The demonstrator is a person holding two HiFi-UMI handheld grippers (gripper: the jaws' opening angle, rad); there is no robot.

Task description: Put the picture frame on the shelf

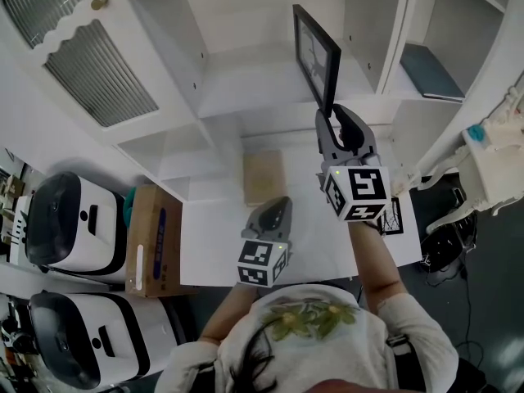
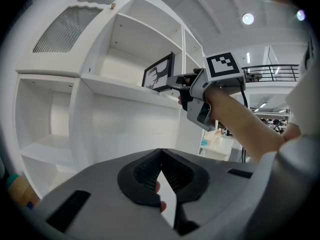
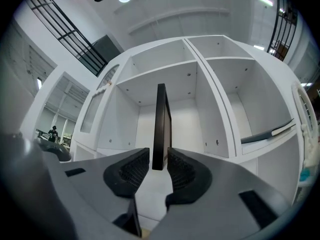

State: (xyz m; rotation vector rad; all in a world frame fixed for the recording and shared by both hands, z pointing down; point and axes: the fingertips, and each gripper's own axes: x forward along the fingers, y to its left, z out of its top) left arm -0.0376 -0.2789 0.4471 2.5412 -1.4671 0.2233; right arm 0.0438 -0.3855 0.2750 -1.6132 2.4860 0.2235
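Observation:
A black picture frame [image 1: 315, 56] stands upright on a middle board [image 1: 246, 88] of the white shelf unit. Edge-on in the right gripper view, the frame [image 3: 160, 124] has its lower near corner just between the tips of my right gripper [image 3: 158, 166], with a thin gap at each pad. That right gripper [image 1: 334, 115] is open and reaches up to the frame's near edge. From the left gripper view the frame [image 2: 159, 74] shows its picture side, with the right gripper [image 2: 174, 82] at its corner. My left gripper [image 2: 160, 156] is shut and empty, lower down over the white table [image 1: 221, 244].
A dark flat book [image 1: 430, 72] lies in the shelf compartment to the right. A tan block [image 1: 264, 176] sits on the table against the shelf. A cardboard box [image 1: 151, 240] and two white machines [image 1: 70, 219] stand at the left. A louvred cabinet door [image 1: 90, 56] is upper left.

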